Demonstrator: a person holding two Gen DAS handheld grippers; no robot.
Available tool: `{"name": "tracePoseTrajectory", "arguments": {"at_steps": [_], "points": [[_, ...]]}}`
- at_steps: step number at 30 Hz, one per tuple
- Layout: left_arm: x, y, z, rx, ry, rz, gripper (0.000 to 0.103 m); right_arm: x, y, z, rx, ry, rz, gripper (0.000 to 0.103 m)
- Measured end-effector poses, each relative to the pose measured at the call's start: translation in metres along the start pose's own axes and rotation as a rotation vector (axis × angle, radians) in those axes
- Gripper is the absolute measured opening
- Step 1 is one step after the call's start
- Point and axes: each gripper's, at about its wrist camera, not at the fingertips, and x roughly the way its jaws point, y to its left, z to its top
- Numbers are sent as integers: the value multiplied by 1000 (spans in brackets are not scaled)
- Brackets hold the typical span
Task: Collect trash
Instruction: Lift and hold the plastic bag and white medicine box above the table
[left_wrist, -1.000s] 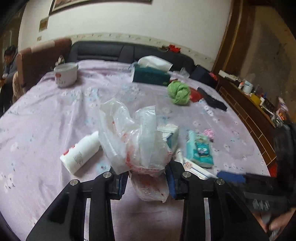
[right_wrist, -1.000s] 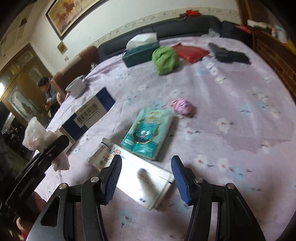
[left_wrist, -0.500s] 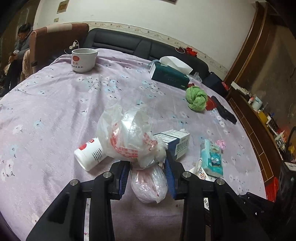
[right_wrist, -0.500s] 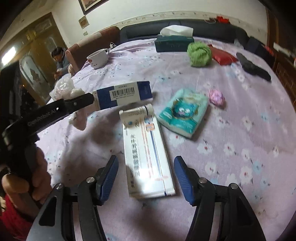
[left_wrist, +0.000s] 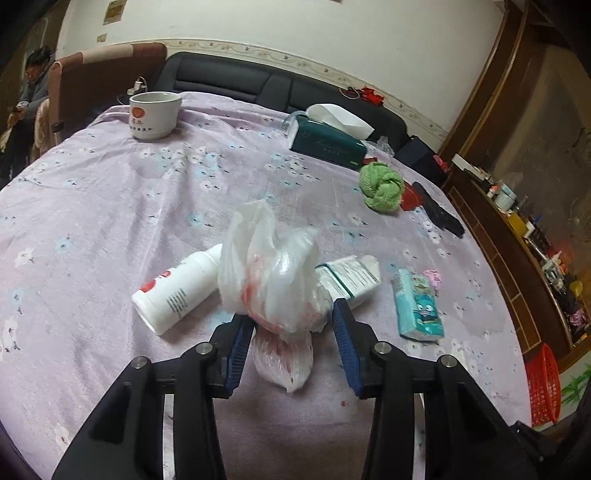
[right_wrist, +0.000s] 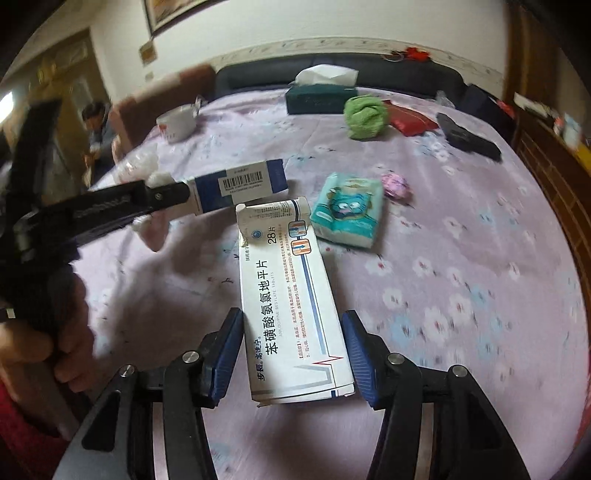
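**Bag in the left claw, tablet box between the right claw's pads**

In the left wrist view, a white mug (left_wrist: 155, 114) with a red emblem and red characters too small to read stands far left on the tabletop (left_wrist: 92, 221), which has a lilac floral cloth. Nearer lies a white bottle (left_wrist: 177, 291) with a red mark and illegible fine print. The left claw (left_wrist: 290, 332) holds a crumpled plastic bag (left_wrist: 273, 273) with red print. Its jaws have just been opening, yet the bag fills the gap. To the right lies a teal tissue pack (left_wrist: 417, 304) with a cartoon face.

In the right wrist view, a blue-and-white carton (right_wrist: 240, 184) shows a barcode. The right claw (right_wrist: 291, 347) straddles a medicine box (right_wrist: 288, 295) lying flat, printed "苯磺酸氨氯地平片", "28片" and "AMLODIPINE BESYLATE TABLETS". Its jaws have just been closing, and a gap shows at the left pad.
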Motion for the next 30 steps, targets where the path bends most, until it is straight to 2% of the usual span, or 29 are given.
{"name": "tracePoseTrajectory", "arguments": {"at_steps": [4, 11, 15, 20, 25, 27, 29, 30], "points": [[-5, 1, -4, 11, 0, 9, 37, -17, -2, -20, 47, -31, 13, 59], [-34, 11, -17, -5, -32, 17, 36, -27, -11, -48, 89, -36, -6, 59], [-49, 7, -29, 41, -44, -23, 37, -32, -17, -55, 110, -64, -10, 59], [-55, 0, -43, 108, -20, -57, 37, -34, -18, -58, 124, -100, -20, 59], [-57, 5, -53, 108, 35, -88, 37, -33, -23, -60, 151, -95, 15, 59], [-61, 10, -57, 114, 55, -90, 40, -33, -27, -60, 167, -93, 26, 59], [-65, 16, -60, 109, 72, -90, 55, -33, -28, -60, 172, -95, 34, 59], [-68, 20, -62, 103, 67, -99, 55, -33, -27, -60, 168, -96, 36, 59]]}}
